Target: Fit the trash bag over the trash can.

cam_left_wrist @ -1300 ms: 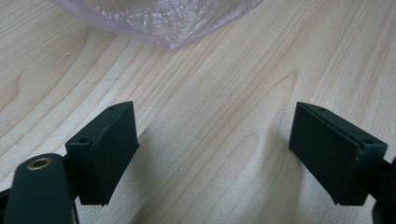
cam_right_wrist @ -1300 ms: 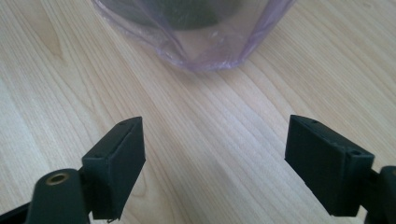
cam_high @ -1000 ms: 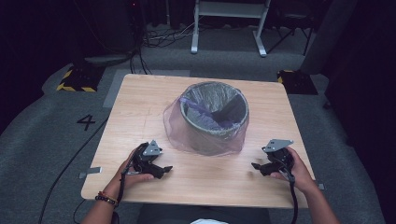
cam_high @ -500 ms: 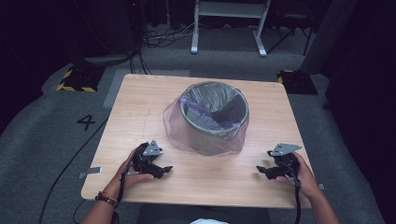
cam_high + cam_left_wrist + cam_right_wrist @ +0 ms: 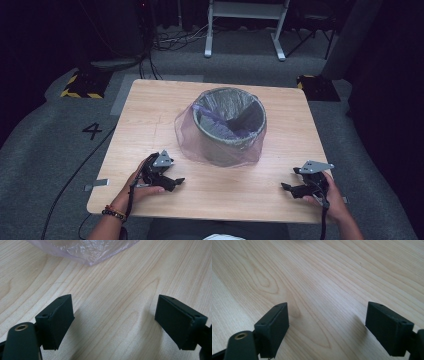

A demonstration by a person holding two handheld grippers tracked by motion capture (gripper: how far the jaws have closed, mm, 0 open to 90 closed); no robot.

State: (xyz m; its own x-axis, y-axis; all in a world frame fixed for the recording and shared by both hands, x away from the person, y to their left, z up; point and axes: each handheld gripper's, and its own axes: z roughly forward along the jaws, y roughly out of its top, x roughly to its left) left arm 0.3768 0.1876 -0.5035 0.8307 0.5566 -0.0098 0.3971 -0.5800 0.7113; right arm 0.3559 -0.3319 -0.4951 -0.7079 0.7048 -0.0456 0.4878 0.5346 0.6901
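High view shows us the waste bin (image 5: 231, 124) standing upright near the middle of the wooden table (image 5: 150, 105), a little toward the far edge. A thin purple plastic bag (image 5: 187, 135) lines it; the bag folds over the rim and hangs loose down the outside until it reaches the table top. Some darker part of the bag lies inside the bin.

Our left gripper (image 5: 172, 182) rests near the front edge of the table, left of the bin and close to the hanging bag but not touching it. In the left gripper view we see its two black jaws wide apart, with only bare wood between them, and the crumpled edge of the bag (image 5: 85, 250) just ahead.

Our right gripper (image 5: 287, 187) is near the front right part of the table, well apart from the bin. Its jaws also stand wide in the right gripper view, with nothing between them.
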